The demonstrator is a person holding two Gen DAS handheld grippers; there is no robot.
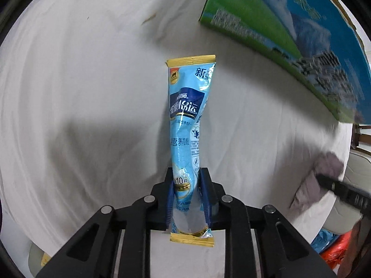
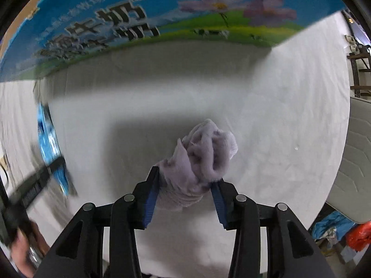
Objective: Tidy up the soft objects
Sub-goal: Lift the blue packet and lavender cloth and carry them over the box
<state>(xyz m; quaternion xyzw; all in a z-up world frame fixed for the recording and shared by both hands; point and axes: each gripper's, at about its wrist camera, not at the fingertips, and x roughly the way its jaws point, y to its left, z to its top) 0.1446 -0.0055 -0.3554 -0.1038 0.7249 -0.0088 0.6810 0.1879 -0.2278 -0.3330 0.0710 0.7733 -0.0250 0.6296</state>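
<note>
We're mid-carry w/ left gripper [image 1: 186, 199] clamped on the sachet [image 1: 186, 125], right gripper [image 2: 185, 186] pinching the cloth [image 2: 204, 155]; next, probably drop both into the box [image 2: 97, 25] ahead.

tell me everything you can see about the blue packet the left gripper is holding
The blue packet is a long, narrow stick pouch of glossy, crinkled film, light blue with a darker blue label panel, white printed text and gold crimped seals at both ends. The left gripper is shut on its lower part, blue pads pressing both sides, with the bottom seal sticking out behind the fingers. It points straight away from the camera, above the white cloth and apart from the printed box. It looks sealed and slightly dented.
</note>
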